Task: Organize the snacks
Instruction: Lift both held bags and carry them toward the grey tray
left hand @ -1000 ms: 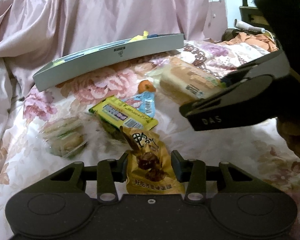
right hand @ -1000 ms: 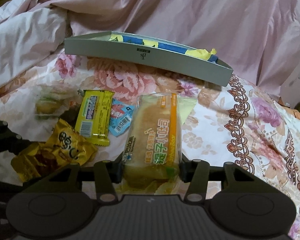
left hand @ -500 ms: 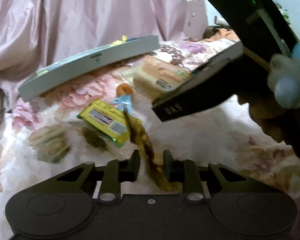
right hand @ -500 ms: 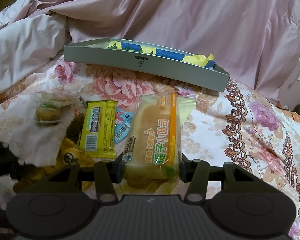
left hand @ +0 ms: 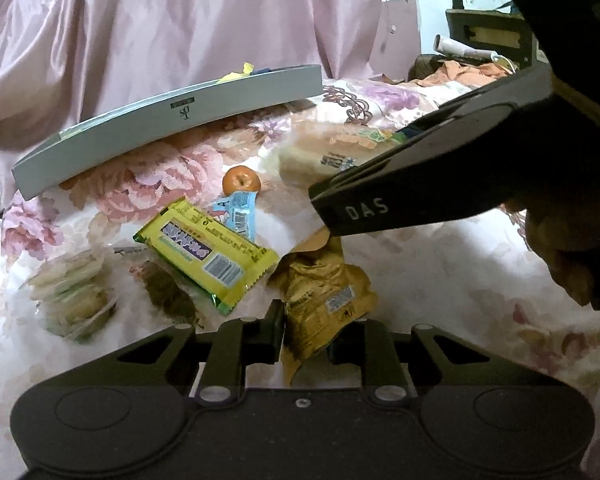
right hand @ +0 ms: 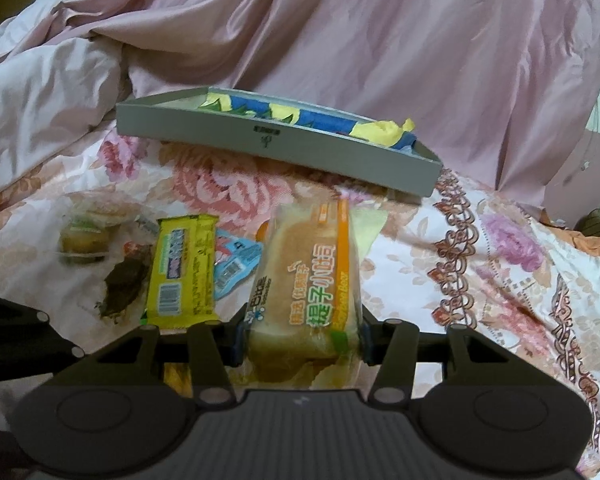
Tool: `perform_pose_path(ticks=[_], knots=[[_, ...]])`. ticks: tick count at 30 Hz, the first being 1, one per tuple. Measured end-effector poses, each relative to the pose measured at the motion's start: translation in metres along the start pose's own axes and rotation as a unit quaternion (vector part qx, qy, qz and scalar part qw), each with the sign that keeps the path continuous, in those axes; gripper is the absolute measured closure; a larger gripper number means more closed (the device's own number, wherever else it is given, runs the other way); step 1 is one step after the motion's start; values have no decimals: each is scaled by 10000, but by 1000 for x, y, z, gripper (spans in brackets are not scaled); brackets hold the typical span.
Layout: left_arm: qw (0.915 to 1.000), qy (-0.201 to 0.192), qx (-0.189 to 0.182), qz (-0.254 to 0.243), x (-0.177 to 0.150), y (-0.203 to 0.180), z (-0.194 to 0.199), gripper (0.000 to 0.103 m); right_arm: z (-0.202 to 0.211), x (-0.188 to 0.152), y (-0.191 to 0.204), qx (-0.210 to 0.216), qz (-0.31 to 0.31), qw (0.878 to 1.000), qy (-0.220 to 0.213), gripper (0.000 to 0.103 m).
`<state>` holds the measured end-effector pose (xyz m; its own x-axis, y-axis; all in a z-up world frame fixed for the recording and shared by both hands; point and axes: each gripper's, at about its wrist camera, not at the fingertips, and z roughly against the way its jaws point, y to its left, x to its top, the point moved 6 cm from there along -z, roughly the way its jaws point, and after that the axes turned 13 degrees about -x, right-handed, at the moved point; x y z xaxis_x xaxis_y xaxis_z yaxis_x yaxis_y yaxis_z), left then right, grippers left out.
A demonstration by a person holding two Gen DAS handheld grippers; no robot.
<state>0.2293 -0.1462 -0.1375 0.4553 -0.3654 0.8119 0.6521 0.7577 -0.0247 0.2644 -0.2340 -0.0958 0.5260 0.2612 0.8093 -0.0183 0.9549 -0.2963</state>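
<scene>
As jaws closed, left tool [left hand: 303, 330] clamps gold packet [left hand: 324, 296], now crumpled.

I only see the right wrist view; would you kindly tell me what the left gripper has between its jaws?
Observer: The left gripper has just been closing its jaws and now pinches a gold packet.
Operator: Thank you. Is anything hidden behind my bread pack?
Observer: Yes, a small orange fruit lies beside the blue sachet.
</scene>
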Motion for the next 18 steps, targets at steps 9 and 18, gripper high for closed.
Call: perform_pose_path(ticks=[9, 18], knots=[[9991, -341, 17, 260, 1, 6, 10, 94, -3, 1, -3, -63, -22, 10000, 36, 49], [9979, -603, 141, 184, 2, 4, 25, 100, 13, 5, 6, -338, 599, 9963, -520, 50]])
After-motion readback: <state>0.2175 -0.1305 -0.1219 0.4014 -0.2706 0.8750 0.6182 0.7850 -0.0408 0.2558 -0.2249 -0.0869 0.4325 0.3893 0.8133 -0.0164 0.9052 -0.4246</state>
